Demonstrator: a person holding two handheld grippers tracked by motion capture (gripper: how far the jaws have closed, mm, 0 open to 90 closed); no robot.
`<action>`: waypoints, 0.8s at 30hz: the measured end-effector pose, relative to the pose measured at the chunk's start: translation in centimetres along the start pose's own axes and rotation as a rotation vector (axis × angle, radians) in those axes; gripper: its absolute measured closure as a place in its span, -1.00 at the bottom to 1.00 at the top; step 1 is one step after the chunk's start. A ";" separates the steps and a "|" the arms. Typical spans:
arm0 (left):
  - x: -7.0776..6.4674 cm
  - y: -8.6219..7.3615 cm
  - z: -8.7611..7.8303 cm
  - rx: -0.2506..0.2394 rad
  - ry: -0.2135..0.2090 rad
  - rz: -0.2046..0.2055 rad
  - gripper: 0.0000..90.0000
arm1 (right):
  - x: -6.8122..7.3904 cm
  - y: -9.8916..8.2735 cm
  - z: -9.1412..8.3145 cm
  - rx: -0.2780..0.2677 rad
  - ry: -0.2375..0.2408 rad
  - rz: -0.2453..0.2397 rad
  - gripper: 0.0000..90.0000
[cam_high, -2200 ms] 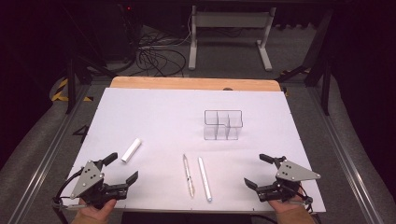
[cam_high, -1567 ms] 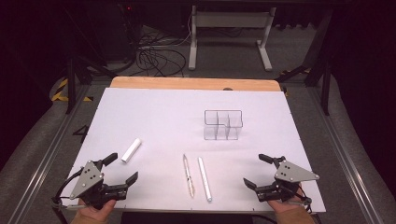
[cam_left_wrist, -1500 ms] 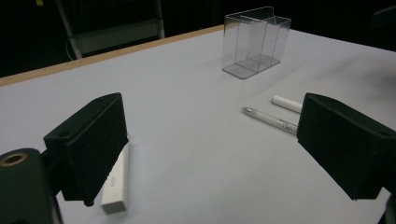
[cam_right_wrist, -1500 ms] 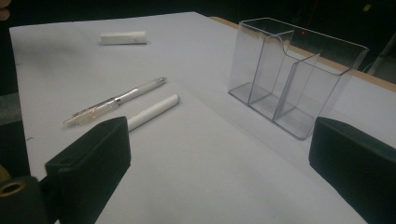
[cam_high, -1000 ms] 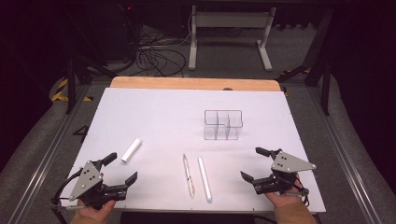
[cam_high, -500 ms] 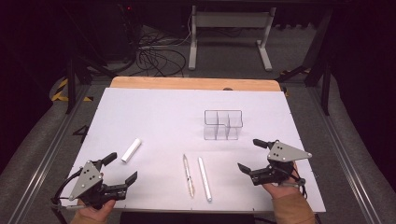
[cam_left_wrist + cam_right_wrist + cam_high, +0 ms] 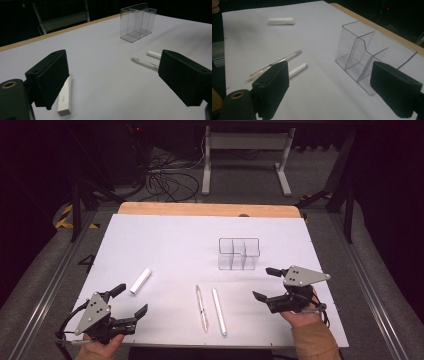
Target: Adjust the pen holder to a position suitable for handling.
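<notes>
The right gripper [image 7: 268,283] hangs over the lower right of the white sheet [image 7: 170,245], its jaws apart with nothing between them; they have just been closing a little. By the look of it, this is the approach step: the gripper points toward the two thin white pieces lying side by side at lower centre, a pen [image 7: 201,307] and a stick [image 7: 218,311], and neither is touched yet. The stick lies nearer to the gripper and seems the likely first pick.

The next move calls for coming down over one piece, jaws straddling it across its width, and closing without nudging its close neighbour.

At lower left, the left gripper [image 7: 129,302] rests at the sheet's edge, jaws wide and empty. Just above it lies a short white block [image 7: 140,280].

The clear organizer [image 7: 239,254] stands upright right of centre, well apart from the pieces. In the right gripper view its compartments [image 7: 362,62], split by clear dividers, are all empty. It appears to be where the pieces belong.
</notes>
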State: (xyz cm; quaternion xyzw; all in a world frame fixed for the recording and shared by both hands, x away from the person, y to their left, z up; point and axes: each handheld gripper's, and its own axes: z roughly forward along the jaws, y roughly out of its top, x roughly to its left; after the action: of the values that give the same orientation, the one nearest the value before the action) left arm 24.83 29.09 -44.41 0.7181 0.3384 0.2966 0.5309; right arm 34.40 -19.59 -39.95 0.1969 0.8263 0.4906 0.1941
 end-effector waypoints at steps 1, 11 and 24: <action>0.0 0.0 0.0 0.000 0.000 -0.002 -0.77 | -0.1 0.2 0.1 0.003 -0.002 -0.009 -0.63; 0.1 0.0 -0.1 -0.003 0.004 -0.002 -0.77 | -0.9 2.1 2.2 0.066 -0.012 -0.049 -0.58; 0.1 0.0 0.0 -0.001 -0.001 -0.002 -0.76 | -1.6 3.9 4.5 0.137 -0.005 -0.079 -0.55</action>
State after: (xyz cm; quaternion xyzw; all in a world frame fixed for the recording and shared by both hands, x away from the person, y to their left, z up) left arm 24.83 29.16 -44.41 0.7175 0.3389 0.2959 0.5318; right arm 38.60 -15.38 -38.26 0.1784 0.8647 0.4243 0.2012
